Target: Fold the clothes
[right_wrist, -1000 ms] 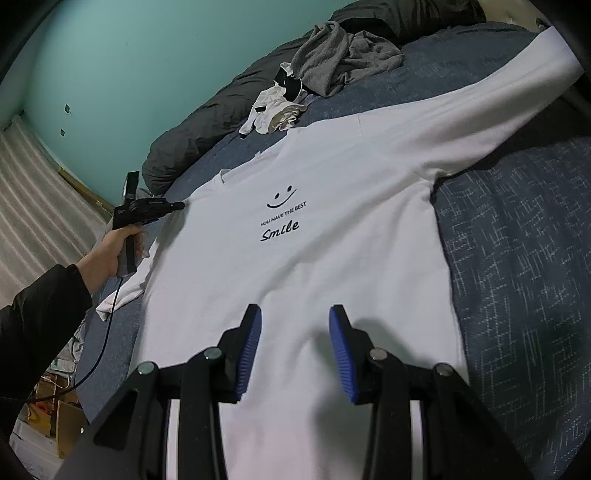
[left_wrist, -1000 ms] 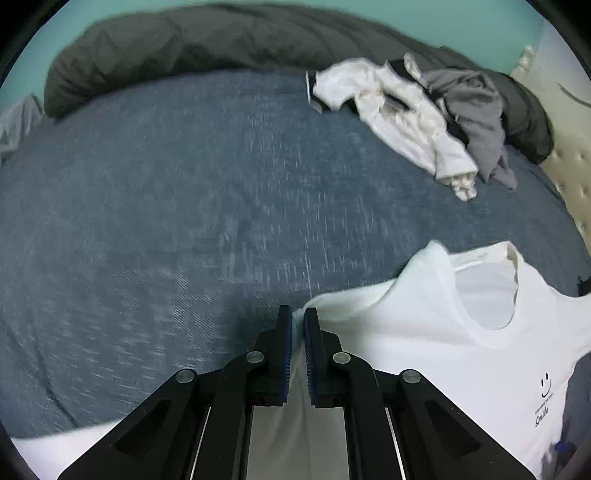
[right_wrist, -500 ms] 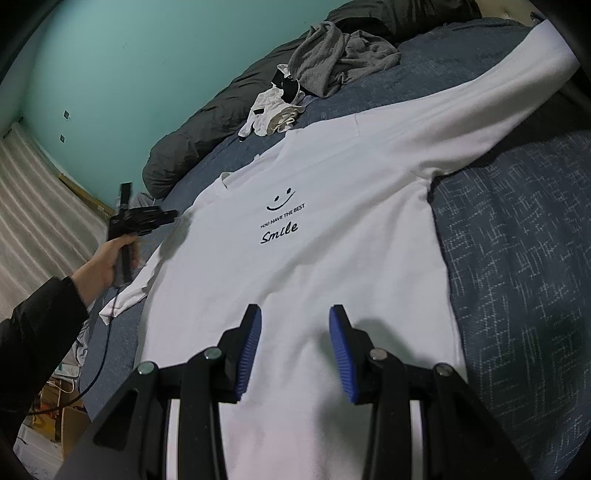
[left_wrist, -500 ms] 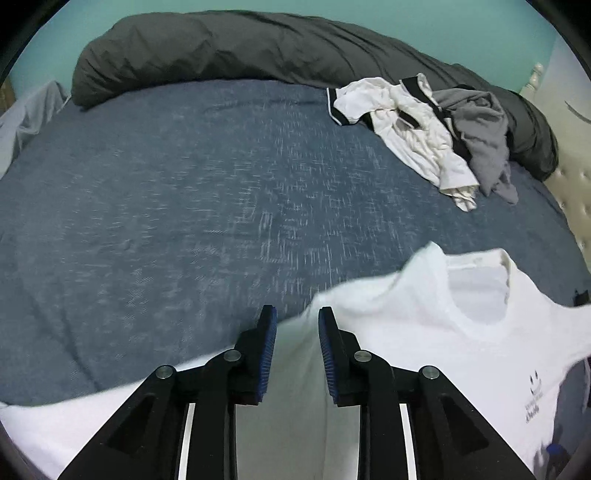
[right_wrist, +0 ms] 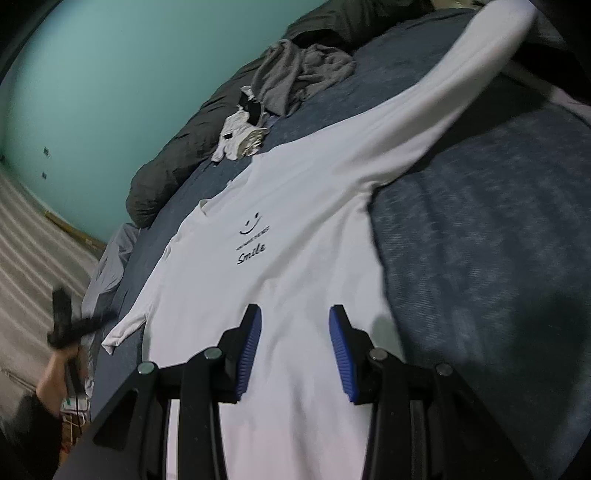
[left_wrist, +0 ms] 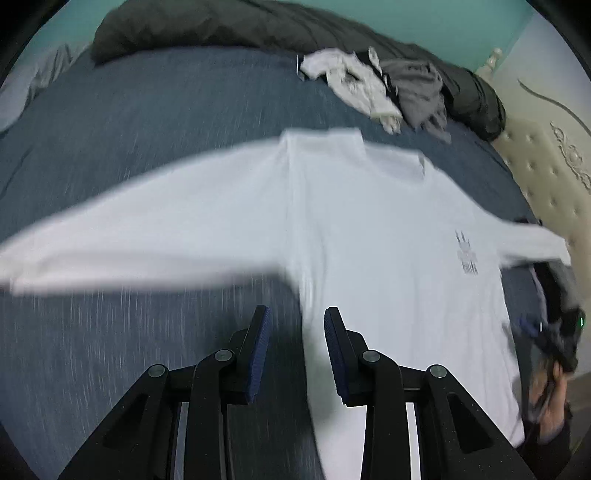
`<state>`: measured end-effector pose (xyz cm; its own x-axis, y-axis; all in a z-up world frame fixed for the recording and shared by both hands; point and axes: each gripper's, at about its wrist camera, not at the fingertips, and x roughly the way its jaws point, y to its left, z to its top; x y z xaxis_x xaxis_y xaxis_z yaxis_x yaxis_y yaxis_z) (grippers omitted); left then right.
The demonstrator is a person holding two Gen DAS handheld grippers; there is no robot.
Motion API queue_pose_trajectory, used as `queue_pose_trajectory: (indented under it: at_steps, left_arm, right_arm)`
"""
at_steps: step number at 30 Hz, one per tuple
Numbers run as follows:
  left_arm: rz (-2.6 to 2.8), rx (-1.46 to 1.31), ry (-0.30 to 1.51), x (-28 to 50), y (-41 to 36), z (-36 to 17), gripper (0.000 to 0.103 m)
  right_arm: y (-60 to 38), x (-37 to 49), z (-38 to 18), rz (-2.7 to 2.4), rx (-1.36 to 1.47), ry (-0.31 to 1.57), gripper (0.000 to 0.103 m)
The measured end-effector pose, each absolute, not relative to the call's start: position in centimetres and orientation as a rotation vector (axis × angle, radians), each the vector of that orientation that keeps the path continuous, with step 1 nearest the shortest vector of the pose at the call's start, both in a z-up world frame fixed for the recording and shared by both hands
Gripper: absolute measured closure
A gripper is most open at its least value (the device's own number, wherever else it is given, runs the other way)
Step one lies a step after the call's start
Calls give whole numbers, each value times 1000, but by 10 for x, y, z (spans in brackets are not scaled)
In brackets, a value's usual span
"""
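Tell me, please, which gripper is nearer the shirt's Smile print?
Right. The right gripper hovers over the shirt below the print; the left gripper is beyond a cuff.

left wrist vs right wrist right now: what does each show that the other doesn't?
Left wrist only: the cream tufted headboard, and the shirt's one sleeve stretched flat across the bed; the view is blurred.

Right wrist only: the striped curtain and a readable "Smile" print under a smiley.

Both: the white shirt spread on the blue bedspread, the pile of clothes, the dark duvet, the teal wall, and both grippers open, left and right.
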<state>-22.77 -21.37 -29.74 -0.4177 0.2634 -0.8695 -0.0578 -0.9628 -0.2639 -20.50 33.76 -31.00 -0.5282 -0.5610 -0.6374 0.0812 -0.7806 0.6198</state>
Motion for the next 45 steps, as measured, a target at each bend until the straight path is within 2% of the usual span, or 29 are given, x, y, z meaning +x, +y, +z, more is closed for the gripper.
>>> queue_pose_trajectory:
  at_steps: [4, 5, 6, 7, 12, 21, 22, 24, 31, 33, 36, 45]
  left_arm:
    - [2411, -1651, -300, -167, -221, -309, 66]
    - [2397, -1663, -312, -153, -223, -312, 64]
    - [2384, -1674, -323, -140, -224, -314, 61]
    - [2375, -1684, -330, -130, -226, -317, 61]
    - [2356, -1677, -368, -77, -227, -324, 61]
    - [2357, -1632, -386, -21, -224, -311, 59]
    - [2359, -1626, -381, -17, -224, -309, 59]
    - [2363, -1614, -373, -9, -223, -305, 58]
    - [2367, -1602, -393, 3, -225, -302, 57]
    - [2370, -1601, -397, 6, -226, -300, 57]
    - [2369, -1598, -403, 9, -226, -298, 57]
    - [2346, -1609, -405, 12, -220, -303, 56]
  right_arm:
    - [361, -190, -295, -2310, 1313, -747, 65]
    - [366, -185, -291, -2308, 1341, -720, 60]
    - [370, -179, -289, -2300, 1381, -680, 46]
    - [374, -172, -286, -2286, 1424, -639, 42]
    - [379, -133, -286, -2175, 1607, -479, 42]
    - [370, -71, -305, -2088, 1721, -412, 42]
    - [369, -67, -307, -2098, 1727, -387, 44]
    - [371, -62, -312, -2114, 1740, -387, 60]
    - [371, -57, -325, -2115, 1759, -383, 77]
    - [367, -56, -325, -2111, 1761, -344, 93]
    - [361, -54, -323, -2102, 1753, -298, 101]
    - [399, -62, -271, -2250, 1595, -340, 103]
